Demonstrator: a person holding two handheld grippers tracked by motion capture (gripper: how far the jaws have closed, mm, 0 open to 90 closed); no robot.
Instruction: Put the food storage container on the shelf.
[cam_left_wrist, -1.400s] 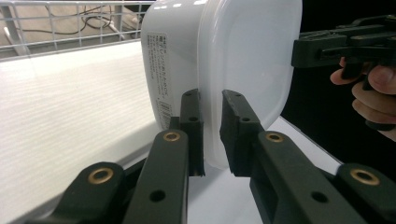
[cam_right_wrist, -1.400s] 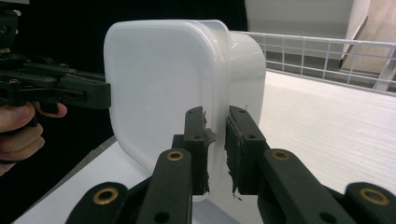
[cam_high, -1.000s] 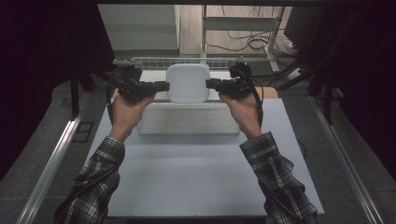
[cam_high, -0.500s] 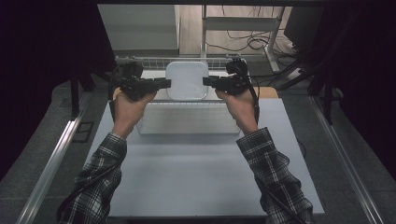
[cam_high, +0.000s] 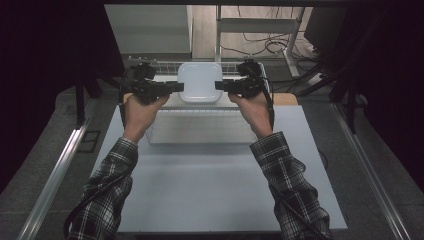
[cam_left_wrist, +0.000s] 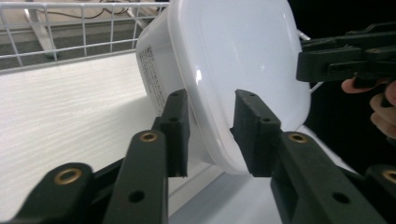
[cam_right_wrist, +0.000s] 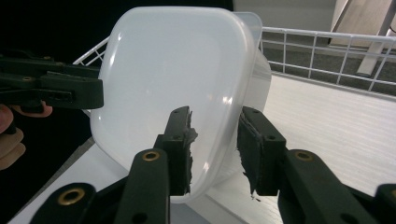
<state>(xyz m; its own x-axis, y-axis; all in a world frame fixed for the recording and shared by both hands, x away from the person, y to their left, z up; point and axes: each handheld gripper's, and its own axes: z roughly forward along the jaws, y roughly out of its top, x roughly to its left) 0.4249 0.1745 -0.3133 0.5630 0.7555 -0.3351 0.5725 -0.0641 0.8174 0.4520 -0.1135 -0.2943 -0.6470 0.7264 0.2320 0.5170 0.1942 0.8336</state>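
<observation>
Small print on the container's side label is too fine to read. The translucent white lidded container (cam_high: 200, 82) hangs above the desk (cam_high: 210, 190), edges pinched by left tongs (cam_high: 176, 87) and right tongs (cam_high: 220, 85).

Pale grey flat-topped bench (cam_high: 210, 190): landmark. Grey speckled floor (cam_high: 45, 150) on both sides of the bench. Silver metal rail (cam_high: 55, 170) running along the floor left of the bench. Black curtains (cam_high: 45, 45) left and right of the bench. Beyond the bench: wooden floor strip (cam_high: 205, 30) with tangled black cables (cam_high: 270, 45). Dim lighting overall.
</observation>
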